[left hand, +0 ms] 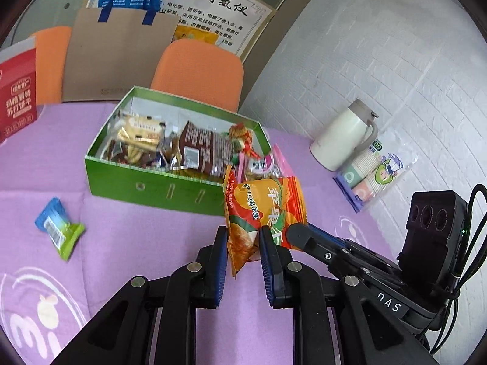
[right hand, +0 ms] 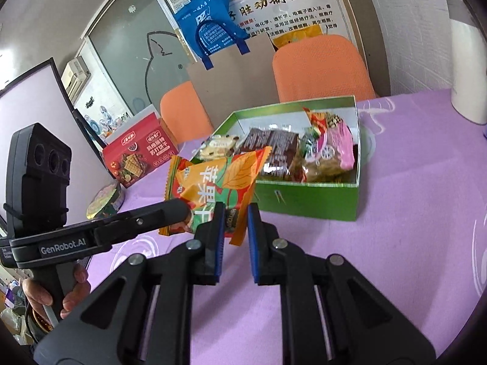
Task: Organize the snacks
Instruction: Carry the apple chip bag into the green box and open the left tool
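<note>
An orange apple-chip packet (left hand: 261, 213) hangs between both grippers, in front of the green snack box (left hand: 152, 179). My left gripper (left hand: 243, 243) is shut on the packet's lower part. My right gripper (right hand: 236, 228) has the packet's corner (right hand: 213, 185) between its jaws, which stand slightly apart, so its grip is unclear. The right gripper's finger also shows in the left wrist view (left hand: 307, 240) touching the packet. The green box (right hand: 307, 200) holds several snack packets. A small blue and green packet (left hand: 59, 228) lies on the purple cloth to the left.
A white thermos (left hand: 344, 137) and a sleeve of paper cups (left hand: 374, 173) stand at the right by the wall. A red cracker box (right hand: 140, 149) and a round tin (right hand: 105, 202) sit at the left. Orange chairs (right hand: 319, 67) and a brown paper bag (left hand: 118, 57) stand behind the table.
</note>
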Demonstrator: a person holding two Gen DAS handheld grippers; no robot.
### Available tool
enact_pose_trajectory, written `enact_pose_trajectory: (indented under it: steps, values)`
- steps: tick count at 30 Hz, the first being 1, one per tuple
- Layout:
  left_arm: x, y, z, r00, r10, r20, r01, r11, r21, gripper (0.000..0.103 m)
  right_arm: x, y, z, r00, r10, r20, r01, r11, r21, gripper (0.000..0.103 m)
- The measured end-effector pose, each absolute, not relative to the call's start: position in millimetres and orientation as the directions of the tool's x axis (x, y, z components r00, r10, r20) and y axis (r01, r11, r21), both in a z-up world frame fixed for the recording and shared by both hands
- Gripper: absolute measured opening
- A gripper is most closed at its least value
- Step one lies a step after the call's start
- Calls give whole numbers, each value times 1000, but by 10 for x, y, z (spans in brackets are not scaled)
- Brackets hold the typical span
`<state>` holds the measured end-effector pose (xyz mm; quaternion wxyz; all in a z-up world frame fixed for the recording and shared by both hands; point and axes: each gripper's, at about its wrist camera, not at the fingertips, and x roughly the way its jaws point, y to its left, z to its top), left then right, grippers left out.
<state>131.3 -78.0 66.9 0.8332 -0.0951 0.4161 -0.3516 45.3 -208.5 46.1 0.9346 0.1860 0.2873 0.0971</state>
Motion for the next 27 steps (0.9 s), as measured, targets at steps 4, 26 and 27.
enact_pose_trajectory:
  steps: [4,26,27]
  values:
    - [1619,-823,806,421,-669,-612,506,733,-454,20,762,-2159,511,822,280,-497,-62,910,410,16]
    - [2698,-948,602,503,-569,-650,432,817,-381,81,1518,-2158,297,846,44,-531,39,989,145,73]
    - [2679,-907,611,521,-568,-637,422,820,-387,85,1500,-2142,297,846,43,-531,33,991,133,74]
